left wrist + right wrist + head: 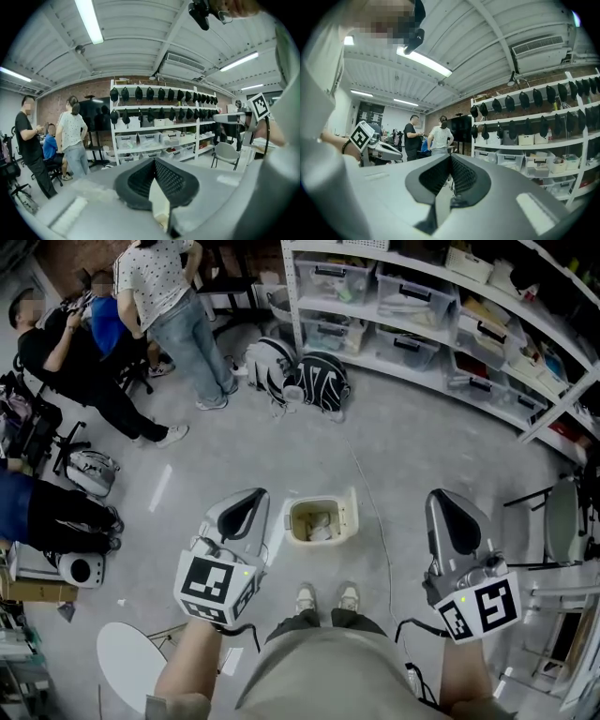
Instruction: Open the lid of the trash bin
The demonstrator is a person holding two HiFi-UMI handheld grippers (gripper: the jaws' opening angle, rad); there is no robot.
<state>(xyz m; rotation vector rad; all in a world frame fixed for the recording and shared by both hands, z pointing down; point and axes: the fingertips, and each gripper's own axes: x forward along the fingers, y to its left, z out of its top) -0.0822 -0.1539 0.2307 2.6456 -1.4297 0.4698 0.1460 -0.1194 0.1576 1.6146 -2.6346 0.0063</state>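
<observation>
Cream plastic trash bin (319,519), lid (352,512) seemingly up, stands just beside the person's shoes (305,597); with left gripper (246,504) and right gripper (446,510) both clenched empty, one careless step could topple it.

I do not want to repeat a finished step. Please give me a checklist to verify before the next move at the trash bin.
1. Lid open: ok, it seems raised at the right side of the trash bin; rubbish shows inside.
2. Left gripper empty: ok, jaws together on nothing.
3. Right gripper empty: ok, jaws together on nothing.
4. Grippers off the bin: ok, both are held up, pointing across the room.
5. Shoes off the bin: ok, they stand just short of it.
</observation>
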